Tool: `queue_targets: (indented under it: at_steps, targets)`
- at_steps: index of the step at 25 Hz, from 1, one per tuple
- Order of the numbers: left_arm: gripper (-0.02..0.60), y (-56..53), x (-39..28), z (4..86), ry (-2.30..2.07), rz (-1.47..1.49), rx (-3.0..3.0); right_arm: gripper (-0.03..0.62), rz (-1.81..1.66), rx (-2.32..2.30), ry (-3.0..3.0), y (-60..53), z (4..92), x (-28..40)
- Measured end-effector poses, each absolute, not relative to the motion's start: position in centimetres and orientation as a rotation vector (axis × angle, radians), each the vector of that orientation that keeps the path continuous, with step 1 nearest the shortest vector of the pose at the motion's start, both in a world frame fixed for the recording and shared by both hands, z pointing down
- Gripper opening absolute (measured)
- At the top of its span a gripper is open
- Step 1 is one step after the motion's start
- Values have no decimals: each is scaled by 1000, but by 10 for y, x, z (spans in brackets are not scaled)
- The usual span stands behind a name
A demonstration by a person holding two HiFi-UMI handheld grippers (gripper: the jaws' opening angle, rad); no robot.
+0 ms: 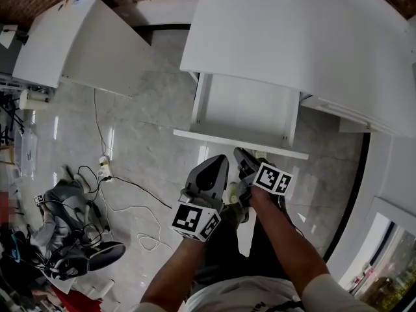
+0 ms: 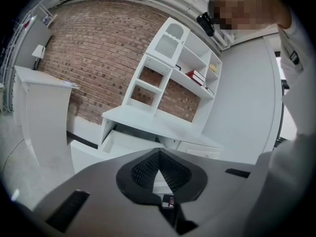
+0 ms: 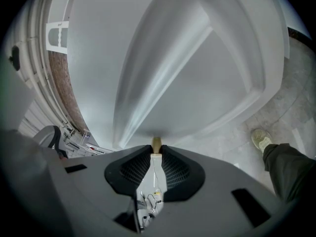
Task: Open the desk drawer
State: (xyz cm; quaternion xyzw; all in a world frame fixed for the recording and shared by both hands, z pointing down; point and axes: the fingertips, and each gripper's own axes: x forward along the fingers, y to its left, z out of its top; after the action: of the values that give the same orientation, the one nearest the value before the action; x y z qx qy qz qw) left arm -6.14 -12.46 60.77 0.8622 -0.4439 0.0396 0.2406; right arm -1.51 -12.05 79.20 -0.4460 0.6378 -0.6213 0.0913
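Right jaws: the right gripper [image 3: 156, 149] stands part open, with a pale strip filling the gap from pad to pad and a small tan piece at the tips; I read this as a clamp on the front edge of the drawer [image 1: 246, 112]
Left jaws: the left gripper [image 2: 159, 152] has its tips closed together on nothing; it hangs just in front of the drawer, beside the right one and apart from it
Drawer: pulled well out from under the desk [image 1: 312, 38], its white inside bare, its front panel [image 1: 240, 143] toward the person
Done: the opening looks largely finished, judging by how much of the box shows clear of the desk
Left to do: at most a last short pull, then letting go of the front edge; whether the drawer is at its stop I cannot tell
In the way: the person's own legs and shoe [image 3: 260, 139] stand just in front of the drawer, so any further pull likely needs a step back
Floor: pale stone floor [image 1: 149, 129] under the drawer; loose cables [image 1: 127, 186] lie to the left of the drawer, well apart from it, and a heap of bags and gear [image 1: 65, 229] lies farther left
Counter: a white counter [image 1: 78, 44] stands left of the drawer, well apart
Above the drawer: a white shelf unit [image 2: 170, 58] sits on the desk with a few books [image 2: 196, 76]
Behind the drawer: a brick wall [image 2: 94, 48]
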Motion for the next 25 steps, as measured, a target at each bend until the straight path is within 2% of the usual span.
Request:
queue_targets:
  at_steps: [25]
  targets:
    - [12,-79,-79,578,-1208,106,2390,77,-1980,-1278,1875,-47,796,-38]
